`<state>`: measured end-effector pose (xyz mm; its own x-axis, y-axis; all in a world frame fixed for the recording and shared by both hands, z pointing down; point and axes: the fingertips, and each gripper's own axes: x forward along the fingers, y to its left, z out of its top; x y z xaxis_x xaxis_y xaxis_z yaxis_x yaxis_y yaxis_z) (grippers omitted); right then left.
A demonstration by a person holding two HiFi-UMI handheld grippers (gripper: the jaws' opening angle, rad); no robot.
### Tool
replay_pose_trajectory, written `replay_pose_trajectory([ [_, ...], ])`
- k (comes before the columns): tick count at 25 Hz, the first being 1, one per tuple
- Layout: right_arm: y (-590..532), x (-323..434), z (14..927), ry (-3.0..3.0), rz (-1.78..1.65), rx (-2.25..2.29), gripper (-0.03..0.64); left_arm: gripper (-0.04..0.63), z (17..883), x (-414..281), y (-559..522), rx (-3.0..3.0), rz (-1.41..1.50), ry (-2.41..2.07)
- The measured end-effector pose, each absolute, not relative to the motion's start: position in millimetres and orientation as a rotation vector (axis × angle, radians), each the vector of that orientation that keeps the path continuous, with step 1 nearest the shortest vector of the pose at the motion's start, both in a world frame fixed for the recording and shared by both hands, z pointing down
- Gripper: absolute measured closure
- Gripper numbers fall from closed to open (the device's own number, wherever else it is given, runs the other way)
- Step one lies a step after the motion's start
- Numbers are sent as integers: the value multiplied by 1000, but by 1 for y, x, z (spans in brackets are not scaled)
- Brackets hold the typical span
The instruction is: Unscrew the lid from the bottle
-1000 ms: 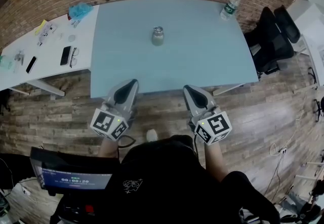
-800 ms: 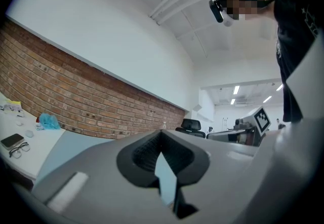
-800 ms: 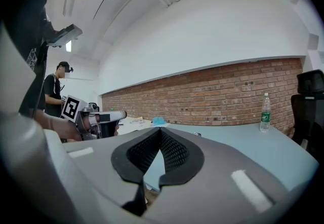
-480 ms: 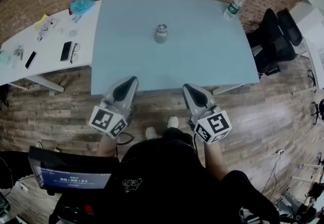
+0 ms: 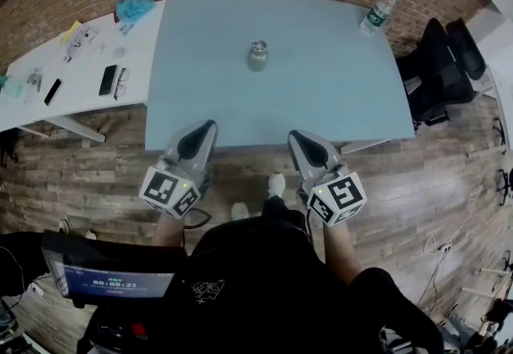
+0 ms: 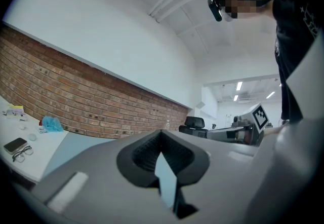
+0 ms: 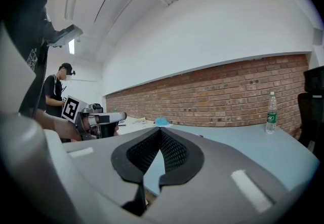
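While I hold both arms short of the near edge of the blue tabletop (image 5: 321, 104), neither gripper has anything in it. My left gripper (image 5: 207, 128), at the lower left of the head view, is clenched. Its own view shows the jaws pressed together with nothing between them. My right gripper (image 5: 295, 137), at the lower right, is clenched and empty in the same way. Both point toward the tabletop's front edge, and their tips lie just at it.

The small bottle (image 5: 257, 55) stands upright near the middle of the blue tabletop, above centre in the head view, well apart from both grippers. Its metal lid (image 5: 258, 46) is on. The body below looks greyish-green, but from here I cannot tell what is inside or how full it is.

A clear plastic water bottle (image 5: 379, 12) with a green label and a pale cap stands at the far right corner of the same tabletop, in the upper right of the view. I cannot make out its fill level.

On the white tabletop (image 5: 80, 96) at the upper left lie a phone (image 5: 107, 80) and a pair of glasses (image 5: 120, 82) just beside it. Black chairs (image 5: 441, 64) stand off the right edge.
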<state>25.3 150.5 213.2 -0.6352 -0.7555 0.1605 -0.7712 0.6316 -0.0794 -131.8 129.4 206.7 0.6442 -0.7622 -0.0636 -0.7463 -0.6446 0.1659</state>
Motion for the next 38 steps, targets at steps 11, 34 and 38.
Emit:
replay_pose_trajectory([
  [11, 121, 44, 213, -2764, 217, 1230, 615, 595, 205, -106, 105, 2734, -177, -1287],
  [34, 58, 62, 212, -2824, 222, 1149, 615, 595, 199, -84, 51, 2708, -153, -1377],
  [38, 48, 68, 215, -2830, 226, 1137, 615, 595, 202, -79, 42, 2699, -152, -1389],
])
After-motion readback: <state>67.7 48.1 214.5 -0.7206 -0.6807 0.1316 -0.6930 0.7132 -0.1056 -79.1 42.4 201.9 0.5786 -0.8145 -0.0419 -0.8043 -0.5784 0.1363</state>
